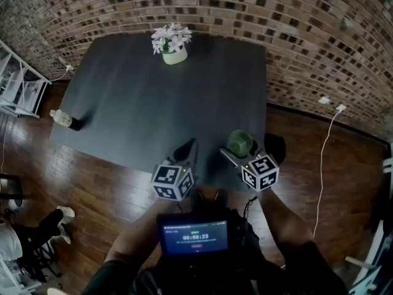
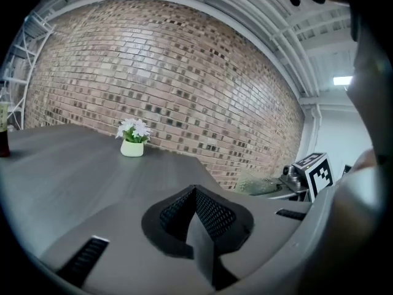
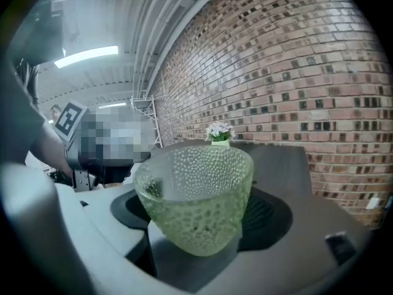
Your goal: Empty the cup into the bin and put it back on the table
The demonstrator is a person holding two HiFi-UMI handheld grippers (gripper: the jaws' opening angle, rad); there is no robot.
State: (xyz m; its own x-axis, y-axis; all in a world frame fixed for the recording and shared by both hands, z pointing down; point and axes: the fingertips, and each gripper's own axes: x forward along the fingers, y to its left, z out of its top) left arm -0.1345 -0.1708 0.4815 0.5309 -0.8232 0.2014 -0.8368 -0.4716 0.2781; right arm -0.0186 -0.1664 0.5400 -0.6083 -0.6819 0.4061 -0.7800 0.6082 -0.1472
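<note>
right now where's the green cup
The green dimpled glass cup is held upright by the right gripper, over the near right corner of the dark table in the head view, right of the left gripper.

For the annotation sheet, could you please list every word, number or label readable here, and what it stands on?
"00:00:23", as best it reads, on the screen at the person's chest.
Smaller lines on that screen: too small to read.
Label on the bottle: too blurred to read.
The marker cubes: square patterns only, no letters.
</note>
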